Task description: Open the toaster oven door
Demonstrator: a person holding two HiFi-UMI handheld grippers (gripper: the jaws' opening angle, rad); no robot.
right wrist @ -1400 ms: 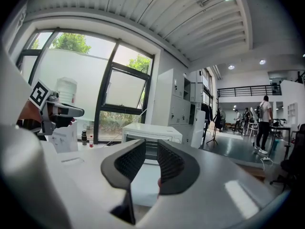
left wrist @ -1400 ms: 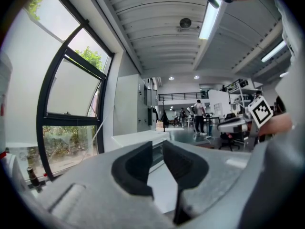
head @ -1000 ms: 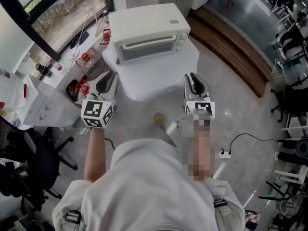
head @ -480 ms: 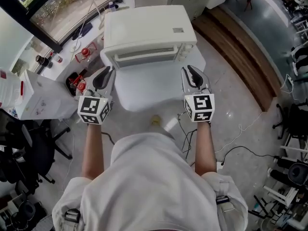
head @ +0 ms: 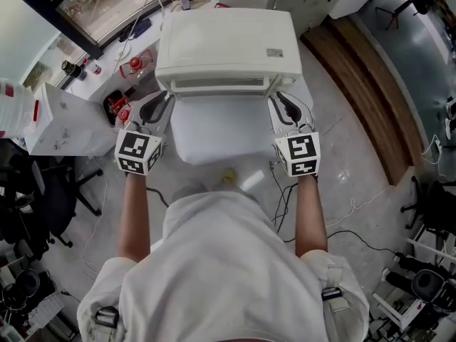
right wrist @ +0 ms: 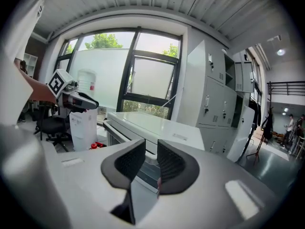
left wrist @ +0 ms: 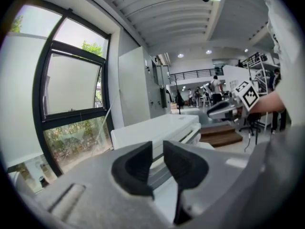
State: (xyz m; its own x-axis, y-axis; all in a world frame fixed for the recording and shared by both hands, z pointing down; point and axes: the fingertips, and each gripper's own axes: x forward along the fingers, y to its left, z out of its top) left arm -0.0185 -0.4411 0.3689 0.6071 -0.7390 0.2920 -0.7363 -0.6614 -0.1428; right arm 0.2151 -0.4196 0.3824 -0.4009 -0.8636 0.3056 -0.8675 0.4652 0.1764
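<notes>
A cream toaster oven [head: 226, 45] stands on a white table [head: 221, 130], its door shut and the handle bar [head: 224, 84] along the front top edge. My left gripper [head: 158, 105] hovers at the oven's front left corner, and my right gripper [head: 285, 107] at the front right corner. Both are held level with the table top, jaws slightly apart and nothing between them. The left gripper view looks past the left gripper [left wrist: 157, 151] at the oven [left wrist: 157, 128]. The right gripper view shows the right gripper [right wrist: 151, 149] with the oven [right wrist: 152, 125] behind it.
Red-capped items [head: 128, 66] and a white box [head: 60, 123] lie on a bench at the left under a window. Cables [head: 285, 191] trail on the floor by my right side. A black office chair [head: 35, 191] stands at the left, a wooden step [head: 363, 70] at the right.
Both grippers have moved forward and now flank the oven's front corners. The oven sits closer and larger in the head view. Neither pair of jaws visibly changed.
</notes>
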